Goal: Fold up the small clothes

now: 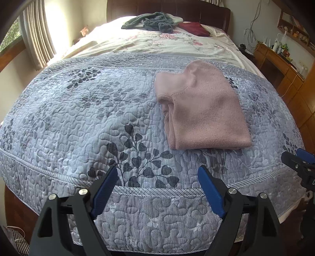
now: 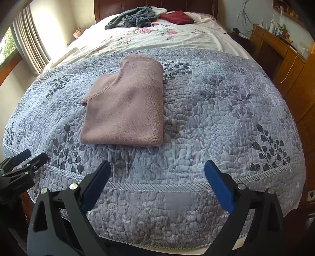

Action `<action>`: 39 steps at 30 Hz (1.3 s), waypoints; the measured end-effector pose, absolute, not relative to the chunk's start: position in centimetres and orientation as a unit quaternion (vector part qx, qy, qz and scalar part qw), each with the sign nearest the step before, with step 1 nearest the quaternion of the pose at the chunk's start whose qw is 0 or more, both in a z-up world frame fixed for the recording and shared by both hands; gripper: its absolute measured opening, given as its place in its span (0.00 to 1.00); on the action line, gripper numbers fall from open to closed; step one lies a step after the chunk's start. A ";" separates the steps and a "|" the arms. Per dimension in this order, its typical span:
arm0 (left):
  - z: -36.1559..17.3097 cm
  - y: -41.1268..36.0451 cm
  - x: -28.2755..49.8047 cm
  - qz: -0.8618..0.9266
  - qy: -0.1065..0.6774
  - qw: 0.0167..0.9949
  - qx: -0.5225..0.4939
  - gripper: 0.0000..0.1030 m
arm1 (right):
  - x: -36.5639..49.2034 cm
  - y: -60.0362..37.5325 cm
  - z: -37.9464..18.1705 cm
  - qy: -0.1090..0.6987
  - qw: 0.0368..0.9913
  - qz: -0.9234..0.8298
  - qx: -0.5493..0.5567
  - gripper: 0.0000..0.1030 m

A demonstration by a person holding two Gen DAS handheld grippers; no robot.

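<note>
1. Left gripper (image 1: 157, 175) hangs over the quilt's (image 1: 78, 118) near edge, fingers spread wide, holding nothing.
2. Folded pink sweater (image 1: 204, 112) lies on the quilt, ahead between both grippers.
3. Right gripper (image 2: 157, 169) likewise gapes empty.

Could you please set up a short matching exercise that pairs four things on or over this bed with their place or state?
Things:
1. pink sweater
2. dark red garment
3. grey-green garment
4. left gripper

States:
A. crumpled in a heap near the headboard
B. folded on the blue quilt
C. open and empty
D. lying flat at the far right of the bed

Pairs: 1-B, 2-D, 3-A, 4-C
</note>
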State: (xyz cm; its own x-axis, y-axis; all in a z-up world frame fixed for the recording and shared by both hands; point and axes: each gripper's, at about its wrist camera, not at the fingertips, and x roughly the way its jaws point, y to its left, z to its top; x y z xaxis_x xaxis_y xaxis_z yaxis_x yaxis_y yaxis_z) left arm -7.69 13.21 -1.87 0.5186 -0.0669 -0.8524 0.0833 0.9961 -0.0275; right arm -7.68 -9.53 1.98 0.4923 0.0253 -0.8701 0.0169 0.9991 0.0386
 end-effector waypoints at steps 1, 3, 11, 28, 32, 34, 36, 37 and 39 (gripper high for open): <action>-1.6 13.2 -7.8 -0.042 0.487 0.873 0.009 0.82 | -7.8 -9.4 2.3 0.501 0.865 0.002 0.019 0.93; -1.0 13.0 -8.0 -0.039 0.482 0.875 0.013 0.82 | -8.1 -9.2 3.0 0.494 0.869 0.002 0.016 0.94; 0.6 11.9 -8.5 -0.035 0.466 0.883 0.031 0.82 | -8.5 -8.7 4.9 0.480 0.877 -0.005 0.014 0.97; 1.1 10.6 -8.7 -0.039 0.461 0.886 0.041 0.82 | -8.2 -8.6 4.4 0.491 0.871 -0.019 0.006 0.97; 0.8 10.5 -8.7 -0.039 0.463 0.884 0.045 0.82 | -8.2 -8.8 4.2 0.492 0.870 -0.017 0.012 0.97; 0.7 10.4 -8.6 -0.039 0.464 0.884 0.047 0.82 | -8.2 -8.9 4.2 0.491 0.871 -0.017 0.015 0.97; 0.5 10.4 -8.6 -0.038 0.465 0.883 0.047 0.82 | -8.2 -9.0 4.1 0.487 0.873 -0.018 0.016 0.97; 0.5 10.4 -8.6 -0.038 0.466 0.883 0.047 0.82 | -8.2 -8.9 4.1 0.486 0.874 -0.021 0.014 0.97; 0.4 10.3 -8.5 -0.038 0.468 0.882 0.048 0.82 | -8.2 -9.0 4.0 0.484 0.875 -0.025 0.014 0.97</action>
State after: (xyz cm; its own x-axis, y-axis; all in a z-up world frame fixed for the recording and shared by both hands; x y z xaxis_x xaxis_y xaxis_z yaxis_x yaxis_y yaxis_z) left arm -8.46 10.35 0.35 0.5596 -0.0225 -0.8285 0.1124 0.9925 0.0490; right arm -8.19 -8.97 4.04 0.5304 -0.0301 -0.8472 0.0565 0.9984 -0.0001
